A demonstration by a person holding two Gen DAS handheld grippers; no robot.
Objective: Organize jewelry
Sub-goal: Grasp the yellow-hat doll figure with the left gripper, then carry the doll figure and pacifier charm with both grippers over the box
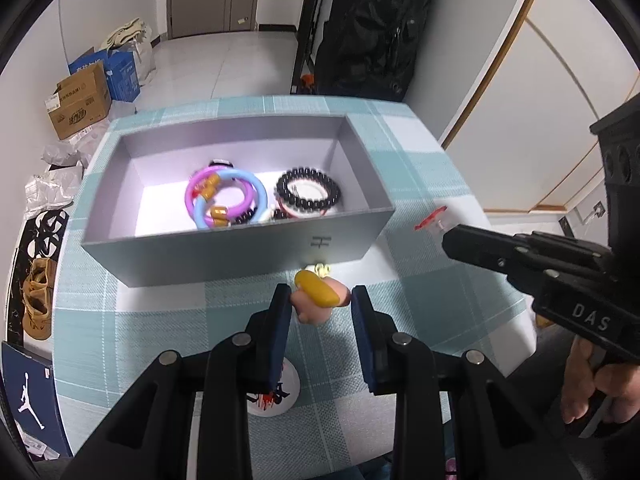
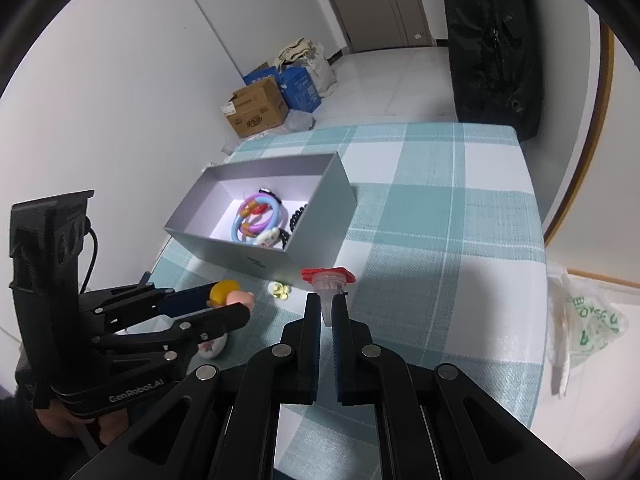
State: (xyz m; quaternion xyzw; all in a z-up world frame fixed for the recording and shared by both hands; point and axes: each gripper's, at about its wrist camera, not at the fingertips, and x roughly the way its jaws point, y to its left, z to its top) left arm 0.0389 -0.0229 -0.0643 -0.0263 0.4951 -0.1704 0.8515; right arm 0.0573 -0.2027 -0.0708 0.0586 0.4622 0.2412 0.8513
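A grey open box (image 1: 224,248) (image 2: 312,236) on the checked tablecloth holds purple and blue bangles (image 1: 224,196) (image 2: 256,216) and a black bead bracelet (image 1: 308,192). My left gripper (image 1: 320,300) (image 2: 228,300) is shut on a pink and yellow charm (image 1: 320,300) (image 2: 230,294), just in front of the box. My right gripper (image 2: 326,304) (image 1: 448,236) is shut on a clear piece with a red top (image 2: 328,280) (image 1: 432,220), right of the box. A small yellow trinket (image 2: 280,289) (image 1: 322,269) lies on the cloth by the box front.
A white round disc with red and black print (image 1: 276,396) (image 2: 212,348) lies under my left gripper. A plastic bag (image 2: 584,320) hangs off the table's right edge. Cardboard boxes (image 2: 256,108) and a black bag (image 1: 372,28) stand on the floor beyond.
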